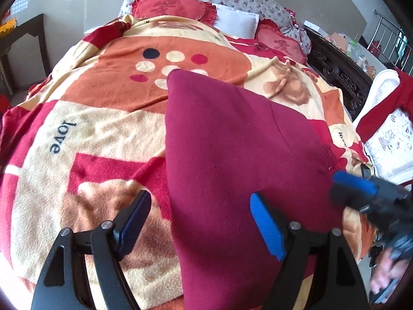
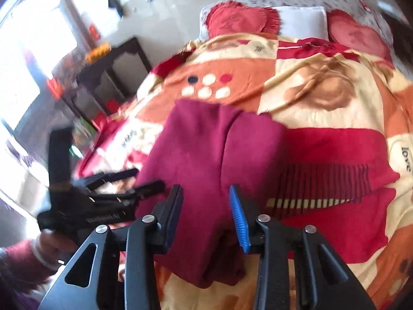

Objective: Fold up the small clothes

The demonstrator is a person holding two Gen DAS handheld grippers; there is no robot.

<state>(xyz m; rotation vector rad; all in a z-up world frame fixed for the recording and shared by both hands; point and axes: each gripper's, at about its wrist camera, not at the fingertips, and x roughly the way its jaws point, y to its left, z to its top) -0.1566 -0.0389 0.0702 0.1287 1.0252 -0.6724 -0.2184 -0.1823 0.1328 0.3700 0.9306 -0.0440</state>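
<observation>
I'm seeing the maroon garment (image 1: 232, 155) lying flat on the blanket (image 1: 103, 134), long axis running away from me. L gripper (image 1: 201, 224) is hovering wide open at its near-left edge, R gripper (image 2: 206, 214) also gaping, holding nothing, over near end; both equally close.

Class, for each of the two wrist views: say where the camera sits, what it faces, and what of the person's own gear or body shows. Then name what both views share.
Left wrist: on the left gripper, facing up the bed over the maroon garment; right gripper at right edge.
Right wrist: on the right gripper, same direction; left gripper and the person's hand at left.
Shared: garment, patterned blanket, heart pillows.
</observation>
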